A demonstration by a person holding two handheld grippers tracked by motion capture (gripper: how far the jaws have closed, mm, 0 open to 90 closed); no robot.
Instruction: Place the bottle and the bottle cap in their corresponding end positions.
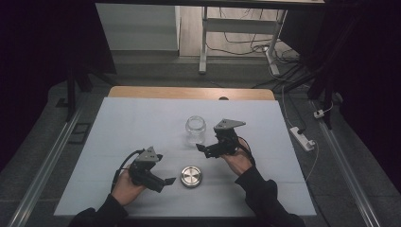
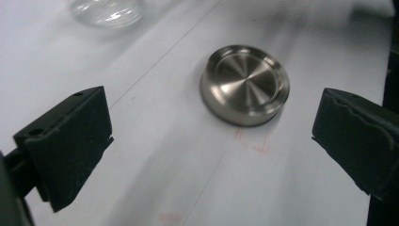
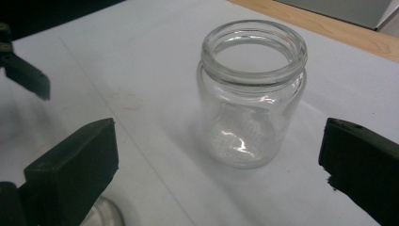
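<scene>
An empty clear glass jar (image 1: 196, 128) (image 3: 251, 94) stands upright and lidless near the middle of the white-covered table. A round brushed-metal lid (image 1: 191, 176) (image 2: 244, 84) lies flat nearer the front edge, apart from the jar. My left gripper (image 1: 165, 169) (image 2: 212, 127) is open just left of the lid and points at it, jaws wide and touching nothing. My right gripper (image 1: 204, 142) (image 3: 219, 141) is open just right of the jar, which sits ahead of the gap between its jaws. The jar's base (image 2: 106, 12) shows blurred at the top of the left gripper view.
The white sheet (image 1: 137, 127) covers nearly the whole table, with a wooden strip (image 1: 189, 92) bare at the far edge. On the floor to the right lie a power strip (image 1: 302, 138) and cables. A white frame's legs (image 1: 203, 47) stand beyond the table.
</scene>
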